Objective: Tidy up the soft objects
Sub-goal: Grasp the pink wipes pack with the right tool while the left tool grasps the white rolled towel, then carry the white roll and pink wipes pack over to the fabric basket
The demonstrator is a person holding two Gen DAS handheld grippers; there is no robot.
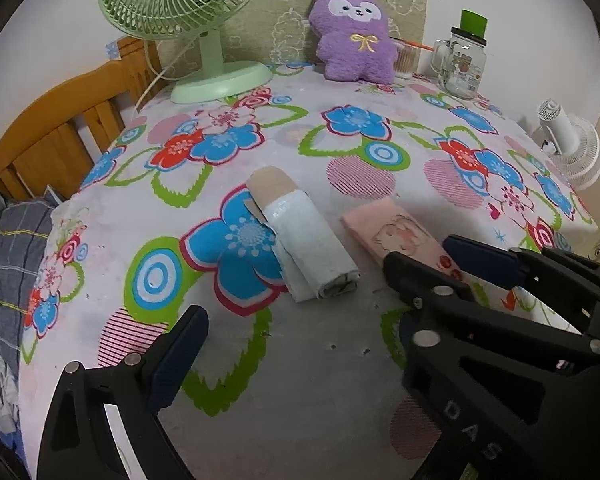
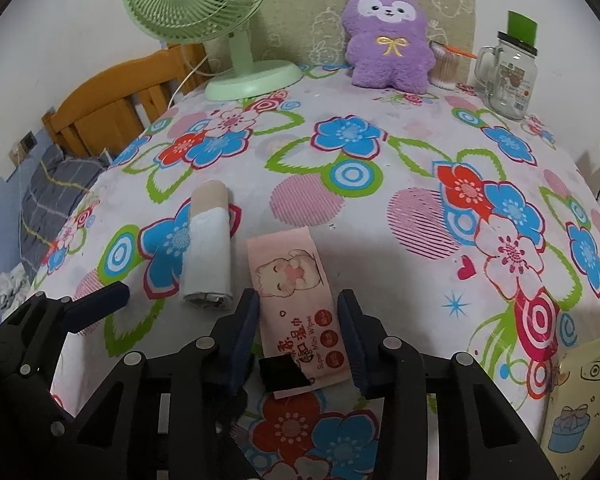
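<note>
A: So, biggest first: what carries everything?

B: A surface [image 2: 400, 152] under a floral cloth, with a wooden bed frame [image 2: 112, 100] off its far left corner. I'll place the rest against the green fan [image 2: 204, 4], which stands at the back left.

A: What sits next to the fan?

B: To its right, against a cushion, a purple plush [image 2: 388, 36] sits upright. Further right again is a glass mug [image 2: 508, 76] with a green straw piece in its lid.

A: And the soft things in front?

B: Well in front of the fan lies a roll [image 1: 304, 240], white at the near end and beige at the far end. Just right of it, apart from it, a pink wipes pack [image 2: 300, 300] lies flat.

A: Where are the hands' tools?

B: The right gripper [image 2: 298, 340] is over the pack's near half. Its fingers [image 2: 244, 332] stand spread on either side of the pack, not clenched on it, with a gap showing on each side. Whether they touch the cloth I cannot tell.

A: The other one?

B: The left gripper [image 1: 296, 320] sits in front of the roll, released, fingers [image 1: 184, 352] wide and holding nothing. In its view the right gripper's black arms cover the pack's near end.
</note>
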